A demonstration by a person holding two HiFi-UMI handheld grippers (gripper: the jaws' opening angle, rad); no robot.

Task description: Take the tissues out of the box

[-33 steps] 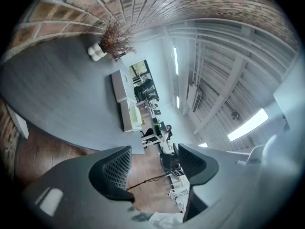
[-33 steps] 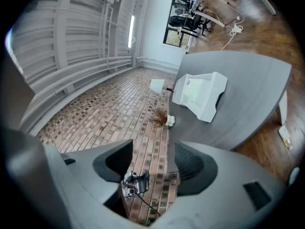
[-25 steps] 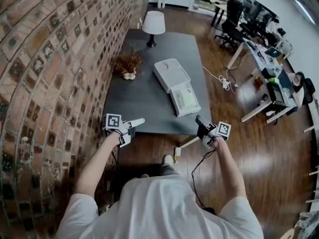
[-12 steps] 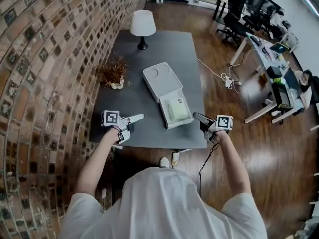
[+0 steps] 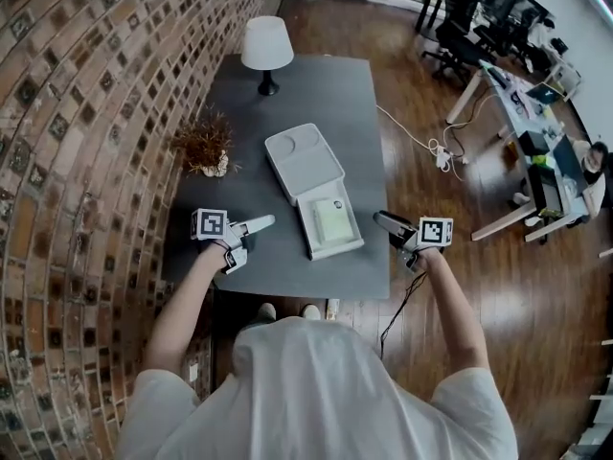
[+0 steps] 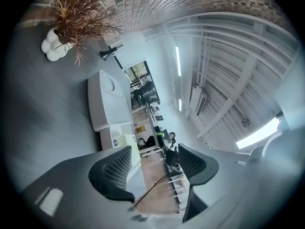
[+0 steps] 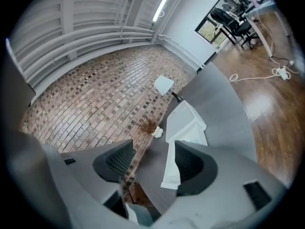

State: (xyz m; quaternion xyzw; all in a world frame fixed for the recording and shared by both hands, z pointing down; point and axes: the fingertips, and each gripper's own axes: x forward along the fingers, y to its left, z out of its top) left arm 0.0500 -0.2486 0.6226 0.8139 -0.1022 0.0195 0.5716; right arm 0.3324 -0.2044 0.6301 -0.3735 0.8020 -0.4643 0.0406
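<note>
Lying lengthwise away from the person on the table (image 5: 330, 89), the tissue box (image 5: 329, 222) sits between 2 empty claws with jaws apart: left gripper (image 5: 261, 224) and, seemingly nearer, right gripper (image 5: 383, 222).

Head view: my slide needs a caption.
Left gripper and right gripper flank an open white tissue box on a grey table.
</note>
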